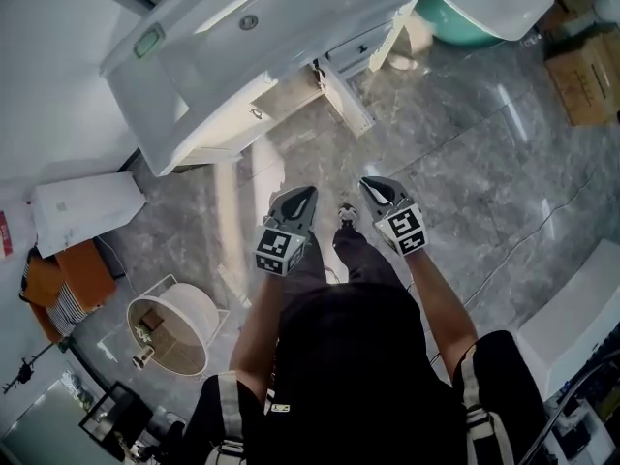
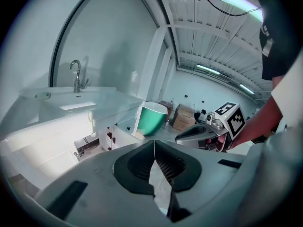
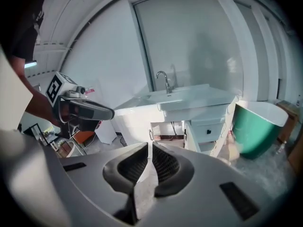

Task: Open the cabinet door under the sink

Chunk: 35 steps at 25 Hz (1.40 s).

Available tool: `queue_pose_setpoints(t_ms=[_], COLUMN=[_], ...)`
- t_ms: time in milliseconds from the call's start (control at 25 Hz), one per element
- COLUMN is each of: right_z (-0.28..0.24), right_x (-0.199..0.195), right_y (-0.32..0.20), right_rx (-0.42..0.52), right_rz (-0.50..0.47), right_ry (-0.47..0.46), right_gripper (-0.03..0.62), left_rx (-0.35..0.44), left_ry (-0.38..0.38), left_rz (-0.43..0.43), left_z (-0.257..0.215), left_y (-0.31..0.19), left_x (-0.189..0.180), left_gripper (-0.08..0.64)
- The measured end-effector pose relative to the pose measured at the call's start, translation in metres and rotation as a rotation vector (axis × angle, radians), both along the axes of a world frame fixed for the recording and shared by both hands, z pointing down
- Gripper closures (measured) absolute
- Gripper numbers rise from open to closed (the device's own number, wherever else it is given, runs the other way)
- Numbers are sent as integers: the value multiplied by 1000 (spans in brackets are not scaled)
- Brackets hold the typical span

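Two grippers mid-frame in head view: left gripper point(image 1: 306, 196) + right gripper point(image 1: 370, 186), jaws together on both, nothing btwn, well clear of sink point(image 1: 145, 76). Grey marble-look floor point(image 1: 465, 163), glossy. White sink unit upper left; cabinet door point(image 1: 345, 97) under it swung open, upper centre. Green tub point(image 1: 455, 22) upper right, cardboard box point(image 1: 586, 80) at right edge, round basket point(image 1: 189, 308) lower left.

Two tongs point(image 1: 310, 192) point(image 1: 367, 182), one sink point(image 1: 199, 61), one tap point(image 2: 76, 75), one basket point(image 1: 200, 310).
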State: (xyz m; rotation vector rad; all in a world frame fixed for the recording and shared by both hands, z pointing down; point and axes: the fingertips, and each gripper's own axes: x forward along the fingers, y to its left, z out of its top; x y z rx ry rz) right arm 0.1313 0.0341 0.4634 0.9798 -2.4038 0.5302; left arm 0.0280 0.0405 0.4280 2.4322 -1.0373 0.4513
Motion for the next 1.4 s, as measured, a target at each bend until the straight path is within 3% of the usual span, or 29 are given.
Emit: queue_pose_setpoints(t_ms=[360, 1000, 1400], right_z=[-59, -72, -69], right_x=[-7, -11, 1], right_y=[4, 28, 30], right_rx=[98, 145, 131], right_rz=[-37, -88, -109], right_ry=[18, 23, 26], right_gripper=[509, 509, 509], left_rx=[46, 96, 88], left_ry=[-2, -15, -17], left_rz=[83, 26, 17], left_z=[-44, -70, -70], left_y=[26, 33, 40], left_x=[16, 5, 18], left_gripper=[543, 543, 543])
